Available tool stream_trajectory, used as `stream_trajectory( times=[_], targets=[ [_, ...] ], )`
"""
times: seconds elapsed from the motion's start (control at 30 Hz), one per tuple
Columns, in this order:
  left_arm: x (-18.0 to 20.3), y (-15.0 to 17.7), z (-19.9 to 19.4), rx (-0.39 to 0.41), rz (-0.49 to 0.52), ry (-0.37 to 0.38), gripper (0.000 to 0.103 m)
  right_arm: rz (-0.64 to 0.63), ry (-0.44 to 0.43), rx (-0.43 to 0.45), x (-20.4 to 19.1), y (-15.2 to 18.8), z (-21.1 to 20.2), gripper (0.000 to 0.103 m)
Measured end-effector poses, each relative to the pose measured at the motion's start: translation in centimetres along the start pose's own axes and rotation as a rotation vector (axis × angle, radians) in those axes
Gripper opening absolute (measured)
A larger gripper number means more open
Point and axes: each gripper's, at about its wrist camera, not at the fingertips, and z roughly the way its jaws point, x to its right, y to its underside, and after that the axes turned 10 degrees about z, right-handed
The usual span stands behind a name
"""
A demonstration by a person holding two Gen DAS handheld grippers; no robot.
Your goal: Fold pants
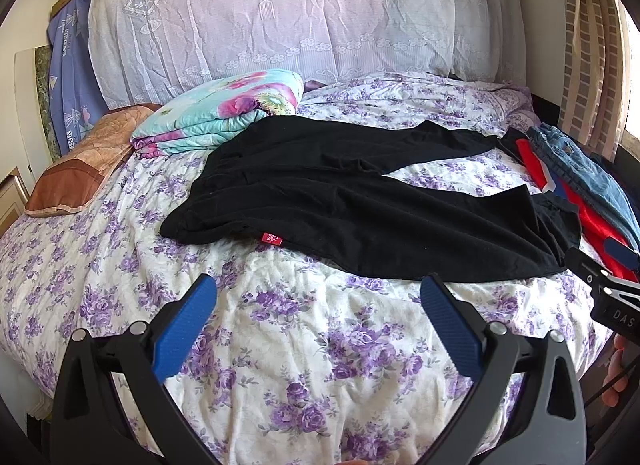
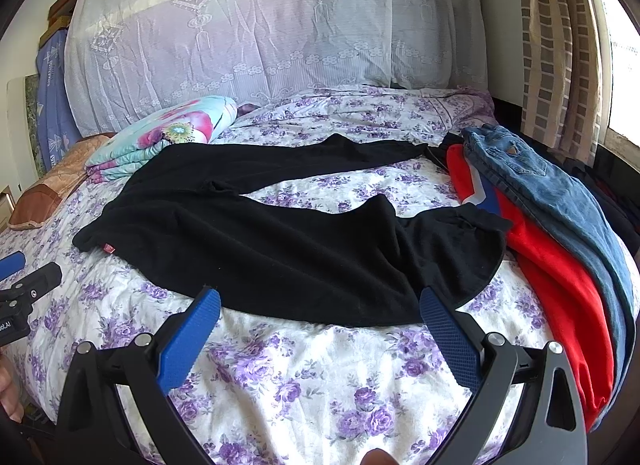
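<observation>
Black pants (image 1: 340, 193) lie spread across the flowered bedspread (image 1: 280, 345), waist to the left with a red label (image 1: 272, 240), the two legs running right. They also show in the right wrist view (image 2: 260, 241). My left gripper (image 1: 318, 289) is open and empty, hovering just in front of the pants' near edge. My right gripper (image 2: 320, 301) is open and empty, its fingertips at the near edge of the lower leg. The right gripper also shows at the right edge of the left wrist view (image 1: 612, 277).
A folded turquoise floral blanket (image 1: 224, 109) and a brown pillow (image 1: 80, 169) lie at the back left. Red clothing (image 2: 552, 273) and blue jeans (image 2: 560, 201) are piled along the bed's right side. A lace-covered headboard (image 1: 280, 17) stands behind; a curtain (image 2: 560, 45) hangs right.
</observation>
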Motion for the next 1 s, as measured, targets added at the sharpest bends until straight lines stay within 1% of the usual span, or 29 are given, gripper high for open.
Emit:
stream_trajectory(
  times=[0.77,1.0],
  targets=[
    [0.0,-0.1,0.2,-0.006,-0.012,0.009,0.099,-0.005,0.0,-0.005,0.0,0.1,0.1,0.1],
    [-0.3,0.2,1.4,-0.026,-0.017,0.02,0.099,-0.006,0.016,-0.017,-0.1,0.3,0.8,0.1]
  ],
)
